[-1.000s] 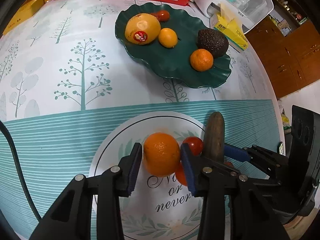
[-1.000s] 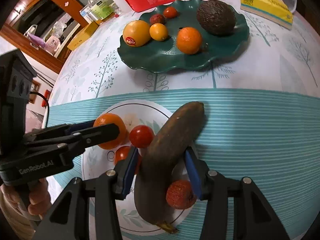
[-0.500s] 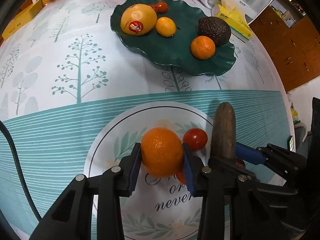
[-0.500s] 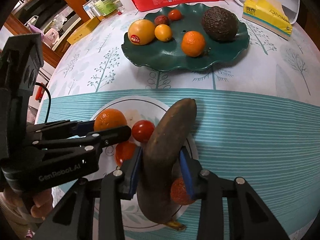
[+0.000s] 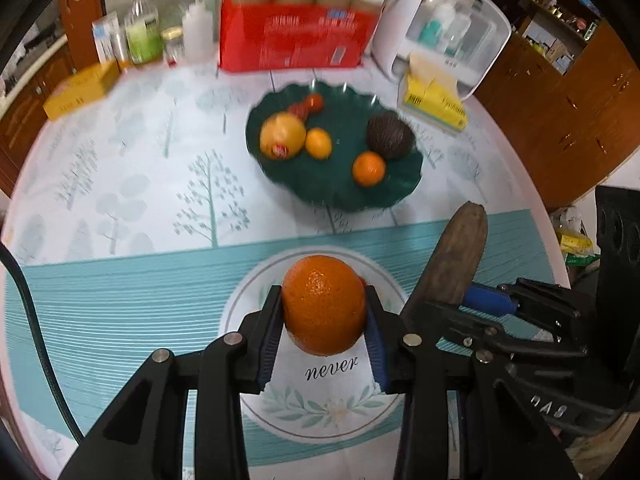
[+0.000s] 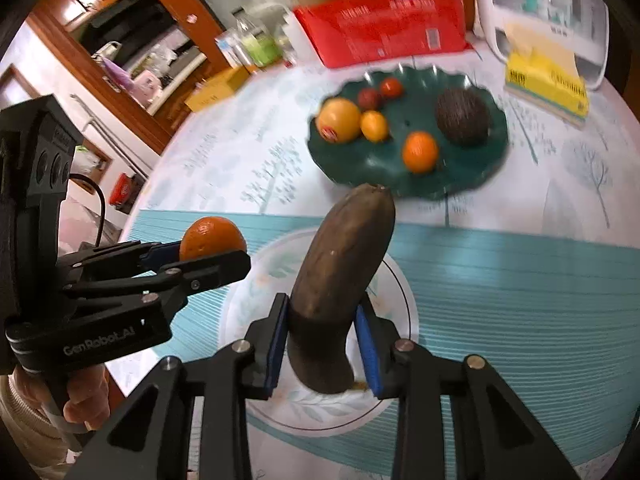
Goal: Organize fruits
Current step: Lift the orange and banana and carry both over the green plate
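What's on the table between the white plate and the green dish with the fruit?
Nothing but tablecloth. In the left wrist view, the stretch between the white plate and the green dish is bare: teal stripes, then printed trees.

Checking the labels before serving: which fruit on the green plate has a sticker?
The big yellow fruit at the left of the green plate: it carries a red sticker; the avocado and small orange show none.

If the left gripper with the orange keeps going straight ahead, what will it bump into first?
Probably the green plate. The left gripper, shut on the orange, points at it; depth is unclear.
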Available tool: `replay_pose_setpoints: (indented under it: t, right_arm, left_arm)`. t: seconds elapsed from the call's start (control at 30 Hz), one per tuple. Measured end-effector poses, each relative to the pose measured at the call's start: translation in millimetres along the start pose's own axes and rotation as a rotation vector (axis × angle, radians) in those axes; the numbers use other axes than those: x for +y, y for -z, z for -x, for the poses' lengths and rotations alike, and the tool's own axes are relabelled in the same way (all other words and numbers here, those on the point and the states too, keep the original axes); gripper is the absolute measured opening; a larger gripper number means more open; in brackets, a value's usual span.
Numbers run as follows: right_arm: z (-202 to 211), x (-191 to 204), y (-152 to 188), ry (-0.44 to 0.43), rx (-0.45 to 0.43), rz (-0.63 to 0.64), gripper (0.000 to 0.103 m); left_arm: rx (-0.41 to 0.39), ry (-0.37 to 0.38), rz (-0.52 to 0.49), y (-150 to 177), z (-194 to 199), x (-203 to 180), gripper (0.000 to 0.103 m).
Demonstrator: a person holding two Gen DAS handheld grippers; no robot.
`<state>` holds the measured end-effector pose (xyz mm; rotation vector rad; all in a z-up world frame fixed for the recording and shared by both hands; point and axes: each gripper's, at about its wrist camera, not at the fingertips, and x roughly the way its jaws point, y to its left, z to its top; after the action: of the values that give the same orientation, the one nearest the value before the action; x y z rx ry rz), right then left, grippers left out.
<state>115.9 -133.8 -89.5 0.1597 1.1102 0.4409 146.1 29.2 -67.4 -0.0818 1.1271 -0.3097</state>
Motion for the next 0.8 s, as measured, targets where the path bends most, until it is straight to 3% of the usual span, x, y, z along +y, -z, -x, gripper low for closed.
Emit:
replay_pose_setpoints:
  t: [0.17, 0.33, 0.47, 0.63, 0.8]
  right_arm:
    - [47.1, 11.4, -29.8, -0.045, -0.066, 0.040, 0.032]
    - [100.6, 21.9, -72.7, -0.050, -0.171, 0.083, 0.032]
    - [123.7, 23.8, -109.2, -0.043, -0.204, 0.080, 0.033]
    - [123.6, 17.2, -152.9, -0.010, -0.202, 0.067, 0.033]
    - [83.9, -9.4, -190.4, 0.002, -0.114, -0.009, 0.033]
  left_arm:
    - [-0.071, -0.048, -0.043, -21.8, 44.8, -16.5, 0.037]
    - [-0.160, -0.103, -0.072, -53.8, 89.1, -30.6, 0.037]
    - [-0.203, -0.114, -0.075, -81.6, 109.2, -39.1, 0.037]
    - [-0.219, -0.124, -0.105, -111.4, 102.1, -51.8, 0.037]
    - [-0.157, -0.097, -0.095, -130.8, 52.8, -50.9, 0.037]
